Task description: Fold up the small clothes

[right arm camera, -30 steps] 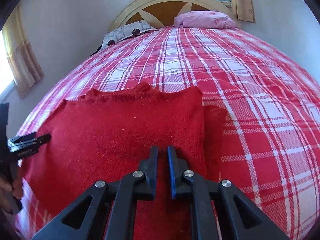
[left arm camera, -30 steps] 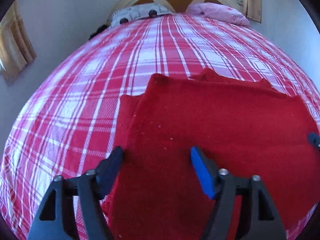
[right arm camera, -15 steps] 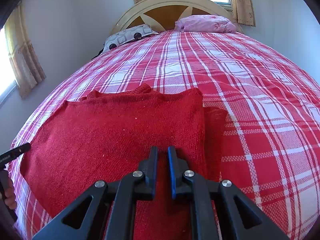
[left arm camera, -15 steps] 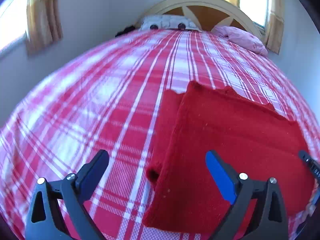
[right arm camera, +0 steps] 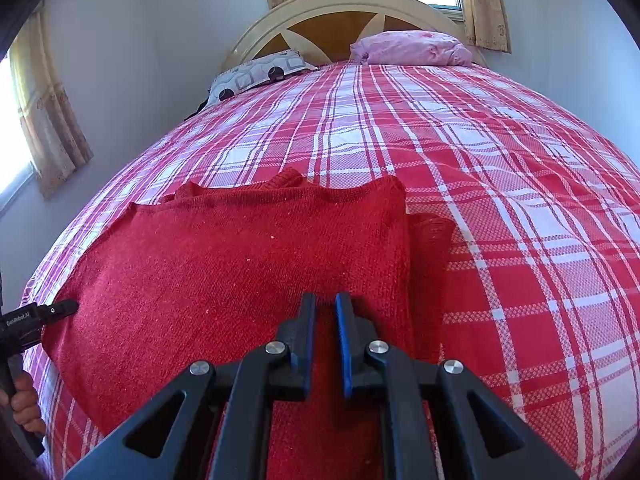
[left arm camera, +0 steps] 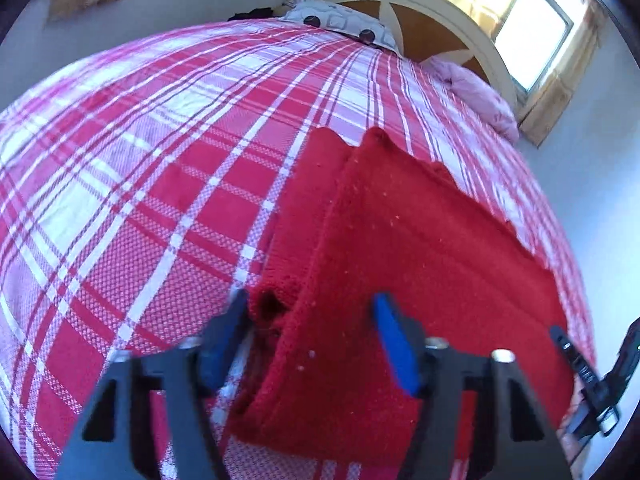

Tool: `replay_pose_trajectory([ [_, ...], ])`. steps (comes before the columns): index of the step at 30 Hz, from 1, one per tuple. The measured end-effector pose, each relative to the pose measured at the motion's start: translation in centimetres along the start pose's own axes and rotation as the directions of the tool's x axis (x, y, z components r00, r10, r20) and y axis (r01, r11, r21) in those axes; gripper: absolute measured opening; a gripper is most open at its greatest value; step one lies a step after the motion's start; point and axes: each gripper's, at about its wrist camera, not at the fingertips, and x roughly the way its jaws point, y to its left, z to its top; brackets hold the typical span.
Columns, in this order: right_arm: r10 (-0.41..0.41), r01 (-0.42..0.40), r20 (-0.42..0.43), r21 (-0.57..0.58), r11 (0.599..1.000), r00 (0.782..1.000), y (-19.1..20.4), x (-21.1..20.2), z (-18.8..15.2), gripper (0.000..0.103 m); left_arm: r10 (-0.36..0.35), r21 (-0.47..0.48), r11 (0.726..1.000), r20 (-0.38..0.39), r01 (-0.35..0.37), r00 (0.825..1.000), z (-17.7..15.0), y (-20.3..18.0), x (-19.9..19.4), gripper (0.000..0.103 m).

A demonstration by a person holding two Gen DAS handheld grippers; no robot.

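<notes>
A red knitted sweater lies folded flat on the plaid bed, its sleeves tucked under along the sides. In the left wrist view my left gripper is open, its fingers on either side of the sweater's near left corner, where a sleeve cuff shows its opening. In the right wrist view the sweater fills the near bed, and my right gripper is shut with a narrow gap, resting over the sweater's near right part. It holds no visible fold.
The red and white plaid bedspread covers the whole bed. A patterned pillow and a pink pillow lie at the cream headboard. Walls and curtained windows stand on both sides.
My left gripper swung left off the sweater, then came back down and now straddles its near left corner by the cuff. The right gripper stayed put and shut.
</notes>
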Motion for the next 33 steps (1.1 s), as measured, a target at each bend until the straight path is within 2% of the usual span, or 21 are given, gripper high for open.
replay_pose_trajectory([
  [1, 0.000, 0.000, 0.000, 0.000, 1.000, 1.000, 0.0, 0.0, 0.0, 0.011, -0.032, -0.026, 0.999, -0.009, 0.032, 0.999, 0.1, 0.4, -0.1, 0.037],
  [3, 0.000, 0.000, 0.000, 0.000, 1.000, 1.000, 0.0, 0.0, 0.0, 0.011, -0.093, -0.081, 0.993, -0.030, 0.091, 0.995, 0.1, 0.8, -0.1, 0.030],
  [9, 0.001, -0.001, 0.001, 0.000, 1.000, 1.000, 0.0, 0.0, 0.0, 0.011, -0.097, -0.102, 0.990, -0.017, 0.094, 0.995, 0.0, 0.7, 0.1, 0.028],
  [12, 0.000, 0.000, 0.001, -0.001, 1.000, 1.000, 0.0, 0.0, 0.0, 0.011, -0.093, -0.135, 0.987, -0.024, 0.089, 0.995, 0.1, 1.1, 0.2, 0.034],
  [16, 0.000, 0.000, 0.002, -0.002, 1.000, 1.000, 0.0, 0.0, 0.0, 0.011, -0.056, -0.116, 0.992, -0.021, 0.054, 0.998, 0.0, 0.6, 0.1, 0.035],
  [18, -0.001, 0.001, 0.002, -0.002, 1.000, 1.000, 0.0, 0.0, 0.0, 0.011, -0.052, -0.116, 0.992, -0.026, 0.049, 0.998, 0.2, 0.4, 0.0, 0.030],
  [22, 0.000, 0.000, 0.001, -0.002, 1.000, 1.000, 0.0, 0.0, 0.0, 0.011, -0.097, -0.159, 0.983, -0.029, 0.091, 0.995, 0.6, 0.8, -0.1, 0.024],
  [26, 0.030, -0.029, -0.016, 0.045, 0.999, 0.999, -0.5, -0.7, 0.7, 0.011, -0.092, -0.128, 0.987, 0.004, 0.092, 0.996, 0.4, 0.2, -0.9, 0.023],
  [28, 0.048, -0.049, 0.008, 0.086, 0.995, 0.999, -0.5, -2.2, 1.5, 0.011, -0.096, -0.117, 0.988, 0.022, 0.098, 0.995, 0.6, -0.2, -1.5, 0.023],
  [30, 0.123, -0.128, 0.050, 0.118, 0.985, 0.991, 0.0, -3.9, 2.5, 0.011, -0.099, -0.100, 0.990, 0.050, 0.104, 0.994, 0.8, -0.7, -2.1, 0.023],
  [31, 0.171, -0.177, 0.061, 0.119, 0.977, 0.983, 0.6, -4.7, 3.2, 0.015, -0.091, -0.086, 0.992, 0.064, 0.097, 0.994, 0.8, -1.2, -2.5, 0.023],
  [32, 0.197, -0.203, 0.060, 0.113, 0.973, 0.978, 1.1, -5.1, 3.7, 0.030, -0.085, -0.071, 0.993, 0.072, 0.090, 0.994, 0.8, -1.8, -2.7, 0.023],
  [33, 0.221, -0.226, 0.058, 0.107, 0.968, 0.973, 1.6, -5.3, 4.1, 0.053, -0.079, -0.050, 0.995, 0.081, 0.083, 0.994, 0.8, -2.5, -2.9, 0.023],
])
